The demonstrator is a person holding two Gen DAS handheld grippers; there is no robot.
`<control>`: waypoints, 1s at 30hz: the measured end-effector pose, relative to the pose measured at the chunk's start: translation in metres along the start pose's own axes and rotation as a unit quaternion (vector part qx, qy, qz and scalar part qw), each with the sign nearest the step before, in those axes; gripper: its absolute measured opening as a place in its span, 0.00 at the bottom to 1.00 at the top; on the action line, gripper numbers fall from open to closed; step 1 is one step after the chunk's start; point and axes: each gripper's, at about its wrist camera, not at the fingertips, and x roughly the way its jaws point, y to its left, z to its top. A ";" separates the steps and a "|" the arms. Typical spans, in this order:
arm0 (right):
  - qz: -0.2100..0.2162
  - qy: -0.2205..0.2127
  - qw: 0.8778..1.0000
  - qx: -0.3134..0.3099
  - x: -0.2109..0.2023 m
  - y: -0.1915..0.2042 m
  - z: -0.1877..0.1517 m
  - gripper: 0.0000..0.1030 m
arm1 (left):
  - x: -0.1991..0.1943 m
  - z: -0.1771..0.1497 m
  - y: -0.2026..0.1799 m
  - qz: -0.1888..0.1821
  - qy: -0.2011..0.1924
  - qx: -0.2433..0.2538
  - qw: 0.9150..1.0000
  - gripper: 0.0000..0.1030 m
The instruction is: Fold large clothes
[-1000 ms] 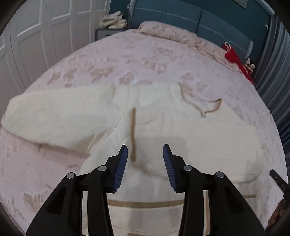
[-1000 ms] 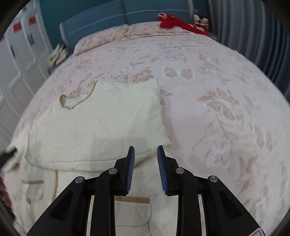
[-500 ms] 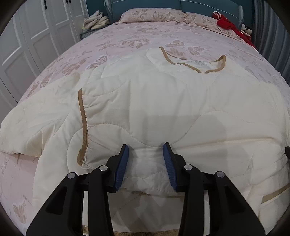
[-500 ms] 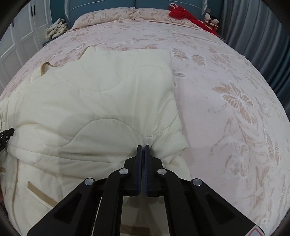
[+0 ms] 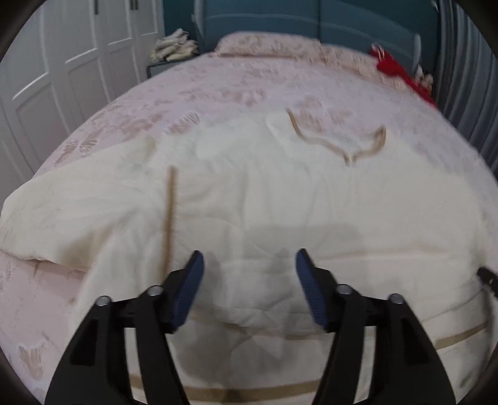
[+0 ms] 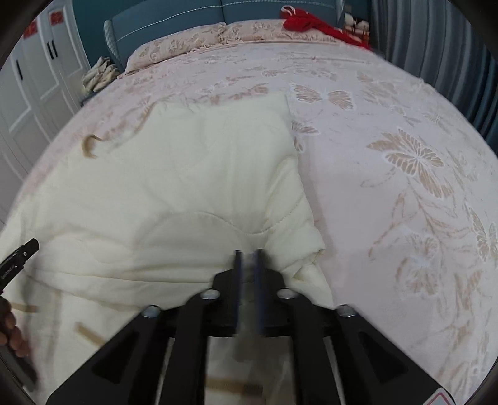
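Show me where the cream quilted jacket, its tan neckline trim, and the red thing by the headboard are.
cream quilted jacket (image 6: 199,174): right wrist view, on its folded upper panel.
tan neckline trim (image 5: 336,146): left wrist view, on the V-shaped band.
red cloth (image 6: 308,20): right wrist view, on its bunched middle.

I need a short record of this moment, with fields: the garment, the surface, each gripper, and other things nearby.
garment: cream quilted garment with tan trim, partly folded, lying flat
surface: bed with pink butterfly cover
left gripper: open, above the garment, holding nothing
right gripper: blurred, narrow gap, at the folded edge; grip unclear
nearby: red cloth by the pillows
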 end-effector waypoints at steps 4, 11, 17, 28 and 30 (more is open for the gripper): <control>-0.012 -0.076 0.997 -0.008 -0.033 0.019 0.027 0.76 | -0.017 0.039 0.028 -0.016 -0.027 -0.037 0.999 0.85; 0.017 -0.047 0.996 -0.078 0.010 0.084 0.092 0.34 | 0.040 0.086 0.019 -0.024 0.031 -0.034 0.999 0.84; 0.031 0.026 0.995 -0.092 0.075 0.117 0.092 0.12 | 0.086 0.068 -0.008 -0.012 0.068 0.016 0.997 0.77; 0.024 0.003 1.000 -0.005 0.098 0.037 0.093 0.00 | 0.099 0.044 -0.008 -0.006 0.022 0.040 0.999 0.84; 0.020 -0.010 1.000 -0.011 0.099 0.040 0.089 0.00 | 0.100 0.043 -0.008 -0.007 0.016 0.039 0.999 0.84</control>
